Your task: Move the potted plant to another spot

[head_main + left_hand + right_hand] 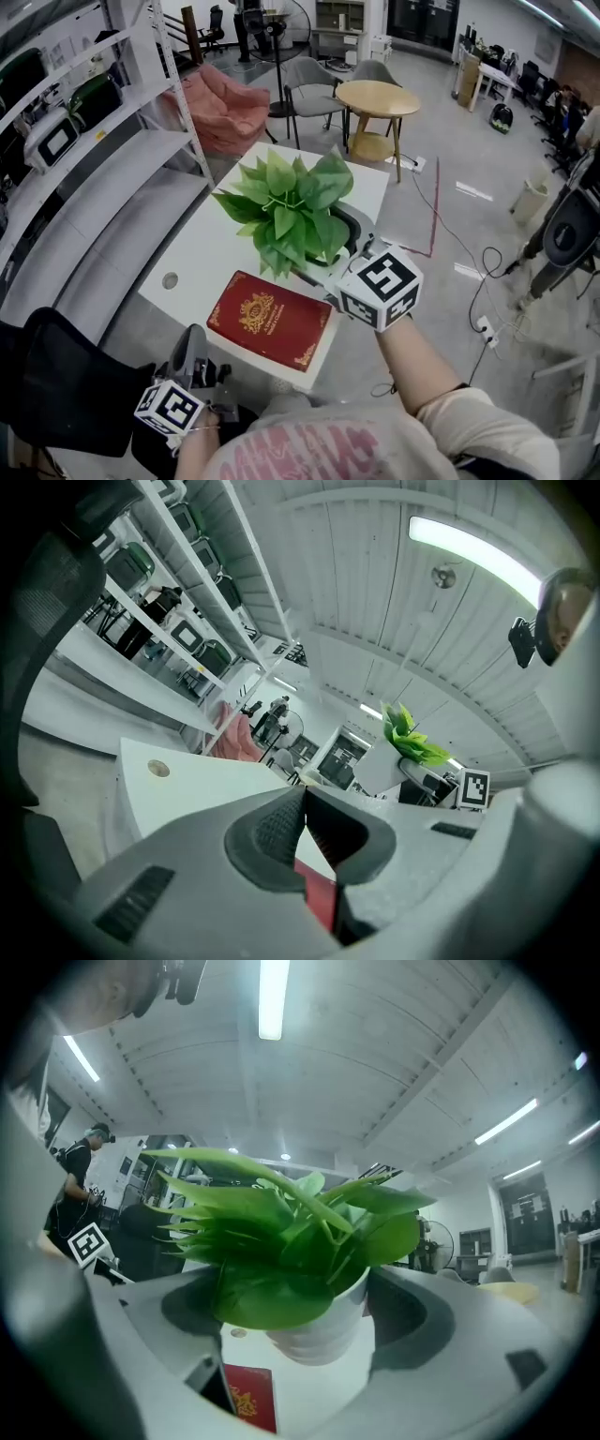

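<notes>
The white table (202,244) is our work surface, with bare top on the side toward the shelving (112,178) and along the far edge. Either would serve as a new spot. The red book (272,319) takes up the near corner, so we should steer well away from it and set nothing on its cover.

The potted plant (286,211) is over the middle of the table, just beyond the book. The right gripper (330,246) has its jaws spread wide around the white pot (319,1326), one on each side and pressed to the wall. From the right gripper view the pot's base looks clear of the tabletop.

For the carry, we want the pot upright and level, since the leaves sit high and could tip it. We should travel low and slowly, lower the base flat onto bare table, and only then ease the jaws apart.

The left gripper (192,349) hangs low by the near edge, its jaws closed together on nothing, and can stay out of the way.
</notes>
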`<move>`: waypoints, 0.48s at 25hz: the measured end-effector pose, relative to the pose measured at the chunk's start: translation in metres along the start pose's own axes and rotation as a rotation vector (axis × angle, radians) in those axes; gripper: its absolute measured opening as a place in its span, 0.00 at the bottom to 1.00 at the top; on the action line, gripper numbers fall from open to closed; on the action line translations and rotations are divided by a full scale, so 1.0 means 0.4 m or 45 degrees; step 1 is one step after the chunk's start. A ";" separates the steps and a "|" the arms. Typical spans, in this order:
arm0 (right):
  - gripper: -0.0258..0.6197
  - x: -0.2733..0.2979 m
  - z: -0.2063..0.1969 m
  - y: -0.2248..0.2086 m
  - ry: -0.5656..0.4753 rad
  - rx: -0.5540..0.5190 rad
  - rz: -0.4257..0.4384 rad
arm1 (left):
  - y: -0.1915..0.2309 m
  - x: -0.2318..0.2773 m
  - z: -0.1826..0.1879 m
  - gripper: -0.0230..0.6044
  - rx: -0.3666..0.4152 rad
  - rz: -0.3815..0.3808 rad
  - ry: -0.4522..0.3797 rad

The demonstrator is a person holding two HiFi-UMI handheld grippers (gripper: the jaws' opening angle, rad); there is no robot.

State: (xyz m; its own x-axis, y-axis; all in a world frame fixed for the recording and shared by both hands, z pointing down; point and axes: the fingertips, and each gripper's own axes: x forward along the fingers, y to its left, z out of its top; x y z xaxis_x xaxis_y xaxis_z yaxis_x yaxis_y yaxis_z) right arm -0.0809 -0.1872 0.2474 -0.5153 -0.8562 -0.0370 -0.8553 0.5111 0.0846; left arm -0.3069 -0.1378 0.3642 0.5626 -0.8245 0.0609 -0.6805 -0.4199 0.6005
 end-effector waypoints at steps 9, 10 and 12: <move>0.75 -0.107 0.069 -0.036 -0.070 0.017 -0.137 | -0.050 0.035 0.028 0.04 -0.002 -0.074 0.012; 0.75 -0.123 0.079 -0.047 -0.079 0.015 -0.156 | -0.065 0.045 0.031 0.04 0.001 -0.091 0.014; 0.75 -0.138 0.090 -0.057 -0.088 0.016 -0.198 | -0.076 0.062 0.045 0.04 -0.004 -0.123 0.021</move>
State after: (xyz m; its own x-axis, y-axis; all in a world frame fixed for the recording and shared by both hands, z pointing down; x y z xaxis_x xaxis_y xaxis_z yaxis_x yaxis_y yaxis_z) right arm -0.0348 -0.1489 0.2115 -0.3791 -0.9180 -0.1167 -0.9253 0.3745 0.0599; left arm -0.2808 -0.1525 0.3332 0.6331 -0.7739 0.0154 -0.6213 -0.4962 0.6064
